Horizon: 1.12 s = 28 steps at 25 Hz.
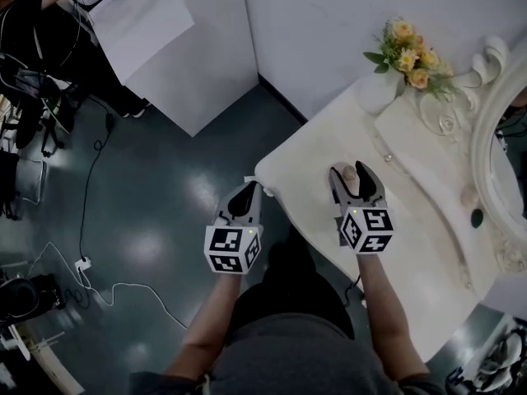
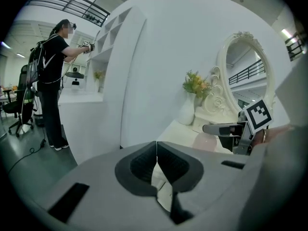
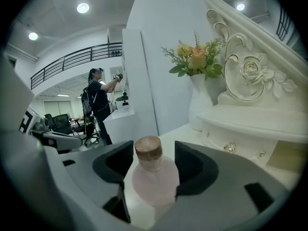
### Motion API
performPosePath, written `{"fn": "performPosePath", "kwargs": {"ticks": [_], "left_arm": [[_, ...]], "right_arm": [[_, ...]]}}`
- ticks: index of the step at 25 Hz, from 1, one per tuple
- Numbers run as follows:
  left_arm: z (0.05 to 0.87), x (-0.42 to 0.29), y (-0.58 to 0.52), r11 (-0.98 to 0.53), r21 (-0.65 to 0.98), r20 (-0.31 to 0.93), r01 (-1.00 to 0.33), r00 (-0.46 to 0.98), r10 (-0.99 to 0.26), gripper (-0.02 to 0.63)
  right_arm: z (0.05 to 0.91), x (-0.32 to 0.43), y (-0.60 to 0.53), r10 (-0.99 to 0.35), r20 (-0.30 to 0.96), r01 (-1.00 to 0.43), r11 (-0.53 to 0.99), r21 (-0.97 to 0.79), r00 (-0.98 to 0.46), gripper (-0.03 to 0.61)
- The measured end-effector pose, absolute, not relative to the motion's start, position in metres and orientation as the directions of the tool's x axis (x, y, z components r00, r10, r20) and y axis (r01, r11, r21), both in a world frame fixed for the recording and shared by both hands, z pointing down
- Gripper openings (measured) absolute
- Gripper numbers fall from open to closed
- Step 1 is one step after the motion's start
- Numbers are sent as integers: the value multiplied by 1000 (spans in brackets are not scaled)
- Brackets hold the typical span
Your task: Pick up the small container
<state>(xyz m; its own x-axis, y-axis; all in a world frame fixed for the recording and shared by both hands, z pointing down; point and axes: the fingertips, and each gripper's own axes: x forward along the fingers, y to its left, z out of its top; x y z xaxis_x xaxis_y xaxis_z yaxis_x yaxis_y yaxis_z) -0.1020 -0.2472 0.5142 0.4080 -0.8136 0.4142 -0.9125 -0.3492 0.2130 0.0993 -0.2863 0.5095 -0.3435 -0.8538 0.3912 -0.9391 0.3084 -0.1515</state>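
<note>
Head view: the left gripper [image 1: 244, 200] hangs by the edge of the white table [image 1: 305, 159]. The right gripper [image 1: 356, 173] is over the table, around the small container [image 1: 349, 172].

Left gripper view: its jaws are pressed together with nothing in them.

Right gripper view: the jaws pinch the round pink small container [image 3: 155, 177], which has a brown cap.
</note>
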Motion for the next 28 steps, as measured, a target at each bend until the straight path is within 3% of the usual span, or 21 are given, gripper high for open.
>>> {"fn": "performPosePath", "kwargs": {"ticks": [11, 28], "left_arm": [[520, -101, -258, -346, 219, 430, -912, 409, -805, 6], [520, -101, -257, -337, 216, 434, -916, 400, -807, 7]], "right_arm": [[513, 95, -292, -860, 391, -944, 315, -101, -329, 187], [512, 92, -292, -867, 374, -937, 348, -19, -330, 141]]}}
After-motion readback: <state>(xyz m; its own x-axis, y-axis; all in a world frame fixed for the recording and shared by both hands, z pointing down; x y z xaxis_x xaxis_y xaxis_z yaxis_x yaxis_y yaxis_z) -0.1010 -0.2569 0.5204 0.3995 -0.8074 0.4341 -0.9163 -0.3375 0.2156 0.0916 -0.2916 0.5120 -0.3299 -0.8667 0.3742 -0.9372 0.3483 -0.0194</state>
